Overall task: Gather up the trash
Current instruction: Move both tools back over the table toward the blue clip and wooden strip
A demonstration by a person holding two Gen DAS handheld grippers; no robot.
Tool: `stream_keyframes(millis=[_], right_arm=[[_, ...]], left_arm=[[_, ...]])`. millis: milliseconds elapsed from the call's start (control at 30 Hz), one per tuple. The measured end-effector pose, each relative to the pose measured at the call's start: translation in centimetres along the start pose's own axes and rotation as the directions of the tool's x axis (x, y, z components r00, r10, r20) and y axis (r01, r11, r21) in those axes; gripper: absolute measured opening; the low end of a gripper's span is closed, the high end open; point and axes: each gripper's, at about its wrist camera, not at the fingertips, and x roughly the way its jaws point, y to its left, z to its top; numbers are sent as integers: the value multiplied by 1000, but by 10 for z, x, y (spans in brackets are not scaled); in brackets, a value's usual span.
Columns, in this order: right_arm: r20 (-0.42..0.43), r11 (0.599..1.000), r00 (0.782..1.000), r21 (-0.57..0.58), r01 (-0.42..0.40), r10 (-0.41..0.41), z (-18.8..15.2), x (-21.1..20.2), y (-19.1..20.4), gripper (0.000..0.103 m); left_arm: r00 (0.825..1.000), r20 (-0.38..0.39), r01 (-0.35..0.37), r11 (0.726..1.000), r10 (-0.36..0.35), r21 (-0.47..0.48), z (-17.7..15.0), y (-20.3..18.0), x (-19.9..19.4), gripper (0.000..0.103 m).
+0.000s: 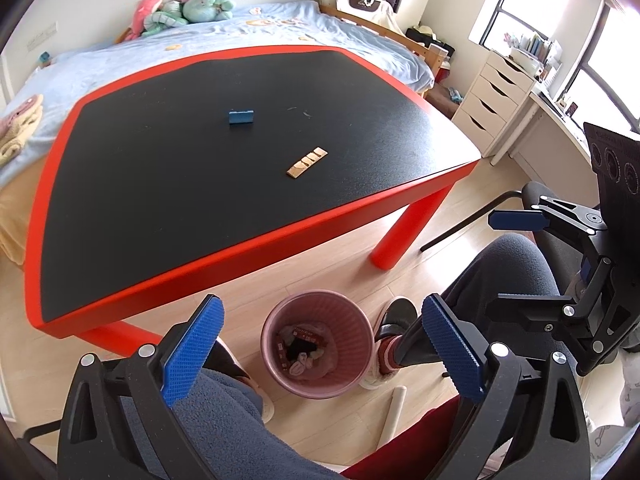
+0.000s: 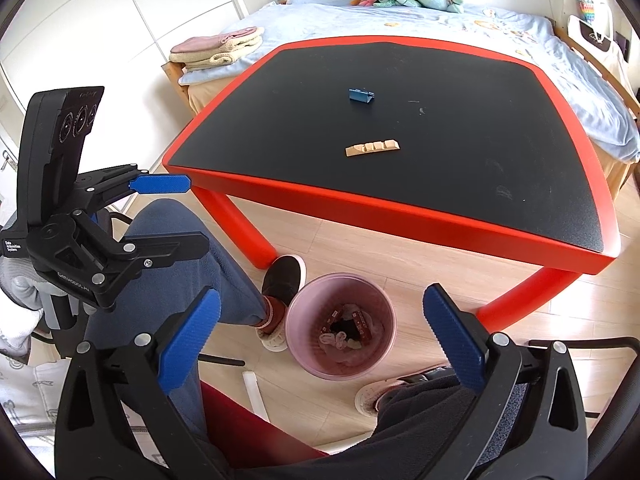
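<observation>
A pink bin (image 1: 352,334) (image 2: 380,320) stands on the floor below the table's front edge, holding wrappers and crumpled tissue. On the black table top (image 1: 160,168) (image 2: 480,128) lie a small blue box (image 1: 241,116) (image 2: 361,96) and a tan ridged strip (image 1: 307,163) (image 2: 373,148). My left gripper (image 1: 320,348) (image 2: 164,216) is open and empty, held above the bin and my lap. My right gripper (image 2: 322,340) (image 1: 508,264) is open and empty, also above the bin.
The table has a red rim and red legs (image 1: 408,232) (image 2: 240,224). My knees and feet (image 2: 282,280) flank the bin. A bed (image 1: 280,28) with plush toys lies behind the table. White drawers (image 1: 492,100) stand at the right.
</observation>
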Motion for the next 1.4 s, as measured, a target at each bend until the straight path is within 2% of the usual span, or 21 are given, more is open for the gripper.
stream_keyframes(millis=[567,1000,1400], right_arm=[[4,999,1000,-46,-4,4,15,-1,-2,100],[-2,981,1000,-193,-5,4,76,6,-14,100],[-48,948,998,-315,-48,34,125,46,-37,100]], left_arm=[[1000,17,-13,1000,13,-23,15,14,-6,95],[998,49,-49,999,50,-11,67,34,0,95],[997,27,-73,997,73,-10,119,58,39,95]])
